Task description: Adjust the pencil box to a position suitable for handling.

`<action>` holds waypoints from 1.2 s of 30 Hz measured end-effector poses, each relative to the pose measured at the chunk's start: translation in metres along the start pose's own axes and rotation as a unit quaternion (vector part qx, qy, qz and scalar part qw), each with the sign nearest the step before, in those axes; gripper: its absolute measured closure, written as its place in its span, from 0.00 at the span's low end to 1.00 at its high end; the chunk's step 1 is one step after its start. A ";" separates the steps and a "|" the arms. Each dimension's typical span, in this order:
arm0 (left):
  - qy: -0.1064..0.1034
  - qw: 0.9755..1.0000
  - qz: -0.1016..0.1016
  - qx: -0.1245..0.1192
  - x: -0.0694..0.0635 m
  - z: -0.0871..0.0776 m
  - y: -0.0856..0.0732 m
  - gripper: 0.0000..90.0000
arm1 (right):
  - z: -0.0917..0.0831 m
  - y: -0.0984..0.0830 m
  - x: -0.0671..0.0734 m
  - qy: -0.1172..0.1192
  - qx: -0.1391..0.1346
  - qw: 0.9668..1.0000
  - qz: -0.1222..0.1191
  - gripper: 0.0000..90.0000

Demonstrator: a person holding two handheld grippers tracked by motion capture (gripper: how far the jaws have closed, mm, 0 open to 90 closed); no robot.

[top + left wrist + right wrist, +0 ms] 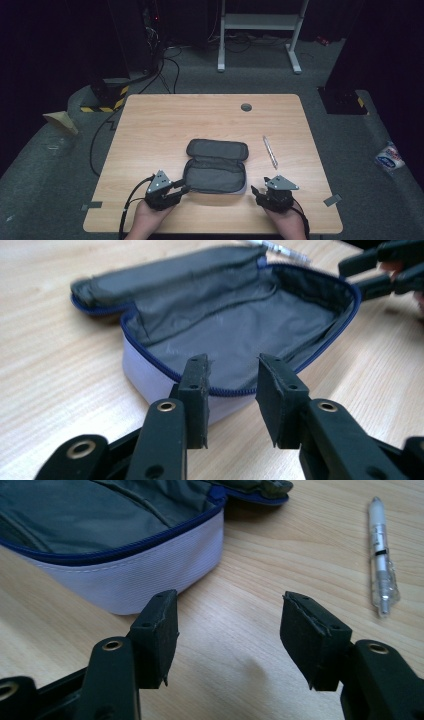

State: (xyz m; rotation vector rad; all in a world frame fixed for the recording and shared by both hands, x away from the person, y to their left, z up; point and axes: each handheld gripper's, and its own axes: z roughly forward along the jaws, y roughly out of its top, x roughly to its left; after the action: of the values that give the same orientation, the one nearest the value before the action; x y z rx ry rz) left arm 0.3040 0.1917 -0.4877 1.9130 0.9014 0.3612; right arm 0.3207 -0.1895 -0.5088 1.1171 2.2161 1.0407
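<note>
Evidently flanking the unzipped grey fabric pencil case (216, 167), lying flap-back mid-frame, left hand-held gripper (232, 390) and right hand-held gripper (227, 637) are both gaping empty, perhaps awaiting the clear plastic pen (270, 151).

High view steeply above the table (150, 130); both gripper views low, close, sharing the open pouch (240, 335)
</note>
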 end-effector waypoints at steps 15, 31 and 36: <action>0.016 0.999 -0.003 0.046 0.013 0.006 -0.013 0.62 | 0.002 0.005 0.025 0.054 0.001 0.998 -0.040 0.45; 0.021 0.999 0.008 0.043 0.003 0.024 -0.012 0.72 | 0.015 0.008 0.019 0.035 0.007 0.999 -0.027 0.53; 0.023 0.999 0.009 0.042 0.003 0.025 -0.011 0.72 | 0.015 0.009 0.015 0.031 0.005 0.999 -0.021 0.53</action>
State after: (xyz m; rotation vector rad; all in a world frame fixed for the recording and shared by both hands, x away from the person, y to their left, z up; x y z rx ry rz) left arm 0.3157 0.1805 -0.5106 1.9986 0.9424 0.3854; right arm 0.3260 -0.1672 -0.5121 1.0505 2.2847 1.0615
